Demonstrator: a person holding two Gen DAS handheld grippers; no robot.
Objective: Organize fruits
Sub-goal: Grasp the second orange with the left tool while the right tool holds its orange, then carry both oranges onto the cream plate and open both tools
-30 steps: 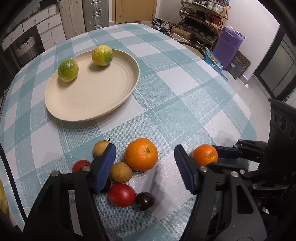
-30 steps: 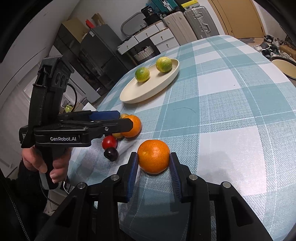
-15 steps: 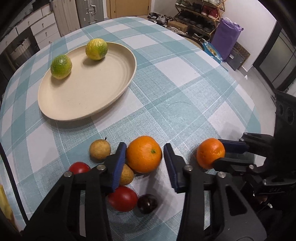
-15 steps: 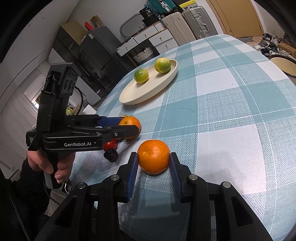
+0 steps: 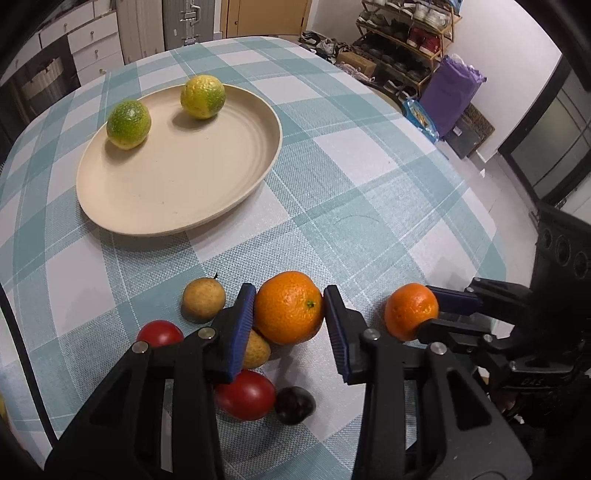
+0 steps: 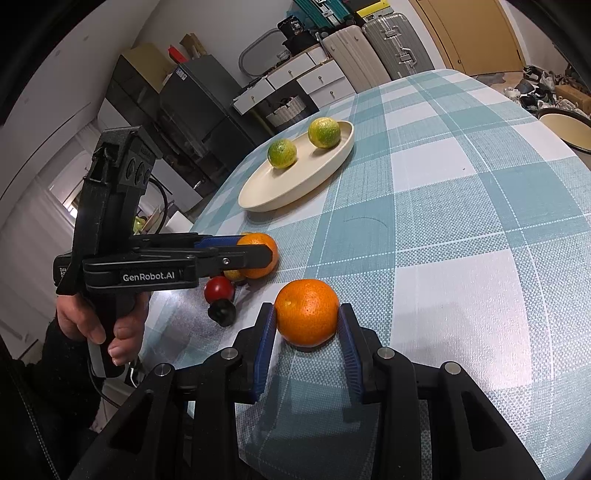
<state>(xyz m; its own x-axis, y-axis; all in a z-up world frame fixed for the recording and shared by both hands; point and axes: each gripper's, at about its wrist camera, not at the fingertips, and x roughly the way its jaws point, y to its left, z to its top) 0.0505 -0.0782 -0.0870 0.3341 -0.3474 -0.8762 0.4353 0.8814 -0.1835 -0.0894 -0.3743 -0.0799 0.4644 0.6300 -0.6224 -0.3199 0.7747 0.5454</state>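
Note:
My left gripper [image 5: 290, 308] is shut on a large orange [image 5: 289, 307] at the near end of the checked table; it also shows in the right wrist view [image 6: 258, 254]. My right gripper [image 6: 307, 319] is shut on a smaller orange [image 6: 307, 317], which rests on the cloth and shows in the left wrist view [image 5: 410, 311]. A cream plate [image 5: 177, 184] farther back holds two green-yellow citrus fruits [image 5: 128, 123] [image 5: 202, 96]. Around the large orange lie two brown pears [image 5: 203, 300], two red tomatoes [image 5: 245, 395] and a dark plum [image 5: 294, 405].
The table edge runs close behind both grippers. A shoe rack [image 5: 406, 29] and a purple bag [image 5: 452, 92] stand on the floor to the right. Drawers and suitcases [image 6: 369, 48] stand beyond the far edge. A second plate [image 6: 565, 129] sits off the table's right side.
My left gripper moved forward around the large orange and its jaws closed onto it. My right gripper stayed shut on the smaller orange.

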